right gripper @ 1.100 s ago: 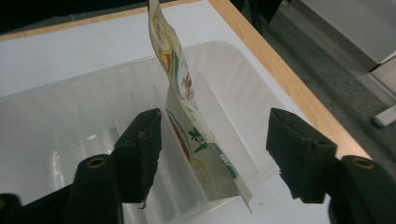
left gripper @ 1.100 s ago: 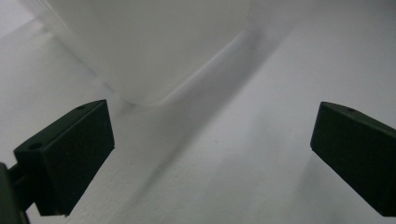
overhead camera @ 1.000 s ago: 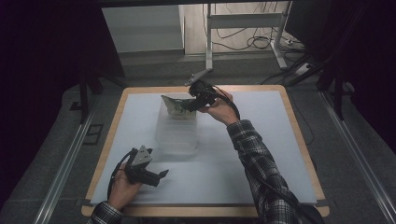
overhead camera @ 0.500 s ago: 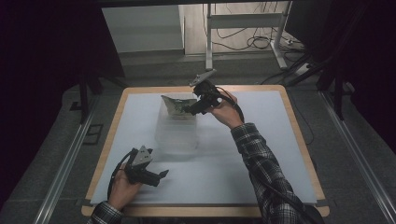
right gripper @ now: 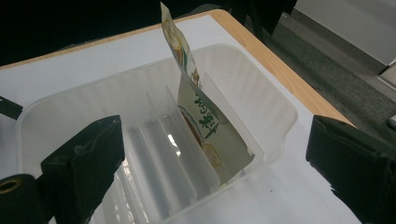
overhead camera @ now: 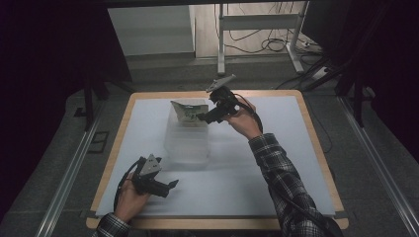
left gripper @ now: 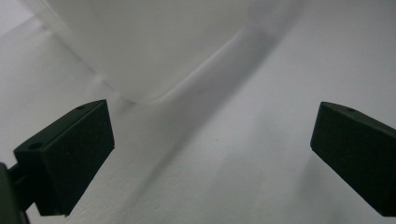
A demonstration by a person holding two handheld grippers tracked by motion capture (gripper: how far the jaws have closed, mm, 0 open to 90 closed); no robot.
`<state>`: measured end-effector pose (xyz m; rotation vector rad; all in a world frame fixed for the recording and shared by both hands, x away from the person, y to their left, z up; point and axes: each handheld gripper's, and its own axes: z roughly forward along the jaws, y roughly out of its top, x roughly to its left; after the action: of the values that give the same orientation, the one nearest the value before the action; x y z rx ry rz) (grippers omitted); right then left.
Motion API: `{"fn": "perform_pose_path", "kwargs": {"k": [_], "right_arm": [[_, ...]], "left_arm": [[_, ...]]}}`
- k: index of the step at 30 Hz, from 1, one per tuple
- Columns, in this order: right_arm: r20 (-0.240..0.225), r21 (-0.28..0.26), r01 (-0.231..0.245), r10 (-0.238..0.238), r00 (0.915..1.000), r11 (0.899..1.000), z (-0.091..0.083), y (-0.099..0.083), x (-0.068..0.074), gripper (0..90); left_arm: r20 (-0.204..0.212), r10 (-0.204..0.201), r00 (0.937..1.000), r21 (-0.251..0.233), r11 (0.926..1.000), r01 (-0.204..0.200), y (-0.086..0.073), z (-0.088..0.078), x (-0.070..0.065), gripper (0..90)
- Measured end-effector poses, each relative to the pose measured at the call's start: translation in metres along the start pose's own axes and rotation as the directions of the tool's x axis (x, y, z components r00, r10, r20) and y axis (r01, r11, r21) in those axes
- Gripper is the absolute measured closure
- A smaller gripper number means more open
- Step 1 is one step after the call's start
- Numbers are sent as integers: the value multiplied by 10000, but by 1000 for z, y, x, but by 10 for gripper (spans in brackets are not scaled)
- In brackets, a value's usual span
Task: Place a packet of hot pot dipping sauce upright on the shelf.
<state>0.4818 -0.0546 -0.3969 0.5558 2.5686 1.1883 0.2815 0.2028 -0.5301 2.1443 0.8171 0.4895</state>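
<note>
Tongs, right (overhead camera: 201,117): have just been opening, now gaping wide with nothing between them, hovering just beside the packet (right gripper: 205,126). Tongs, left (overhead camera: 173,183): likewise wide and empty, resting low on the worktop (overhead camera: 276,177) near the closest corner of the clear bin (overhead camera: 187,148).

Stands on edge in the end slot of the bin, leaning against a divider, top corner poking above the rim. Looks like a thin printed foil sachet: probably very light, floppy rather than stiff, glossy and so likely slippery, apt to crease or buckle under a hard pinch. Best taken by the free upper edge above the rim, flat across both faces, with a gentle close. Likely tips or slides if nudged from the side.
</note>
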Motion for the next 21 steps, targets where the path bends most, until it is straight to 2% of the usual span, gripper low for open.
{"fn": "perform_pose_path", "kwargs": {"k": [6, 11, 21], "right_arm": [[150, -83, -212, 214, 9997, 9997, -4, -4, -1, 29], [154, -284, -843, 847, 9963, 9960, -11, -8, -4, 14], [431, -302, -834, 846, 9955, 9961, -20, -18, -4, 5]], "left_arm": [[4, 2, 10000, 21, 10000, -2, 0, 0, 0, 0], [18, 11, 10000, 37, 10000, -11, 0, 1, 0, 0], [26, 28, 10000, 41, 10000, -28, 0, 1, 0, 0]]}}
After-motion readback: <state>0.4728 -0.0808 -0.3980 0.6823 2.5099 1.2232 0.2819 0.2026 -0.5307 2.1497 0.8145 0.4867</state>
